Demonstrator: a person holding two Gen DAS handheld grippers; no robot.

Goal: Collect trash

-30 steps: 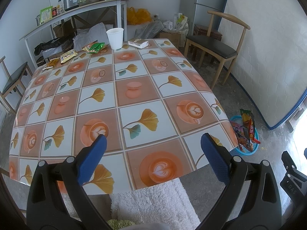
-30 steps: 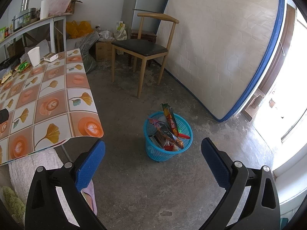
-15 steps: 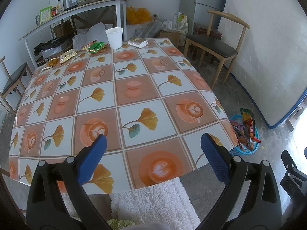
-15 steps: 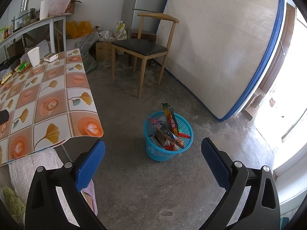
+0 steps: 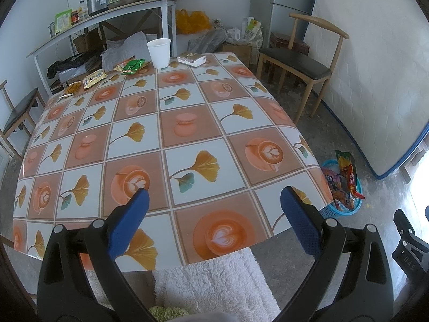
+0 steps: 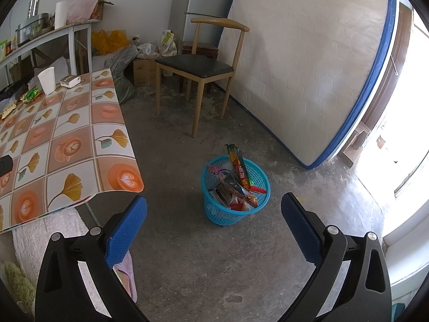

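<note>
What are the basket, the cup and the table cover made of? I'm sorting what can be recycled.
Basket: looks like moulded plastic, bright blue, with an open mesh wall. Cup: likely paper, plain matte white with a rolled rim, though thin plastic can't be ruled out. Table cover: seems to be printed vinyl or oilcloth; it is glossy, shows window glare and bends smoothly over the edge.

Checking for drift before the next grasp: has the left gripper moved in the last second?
No. In the left wrist view, the left gripper stands open over the near table edge, and the white cup and blue basket sit at the same spots as before.
</note>
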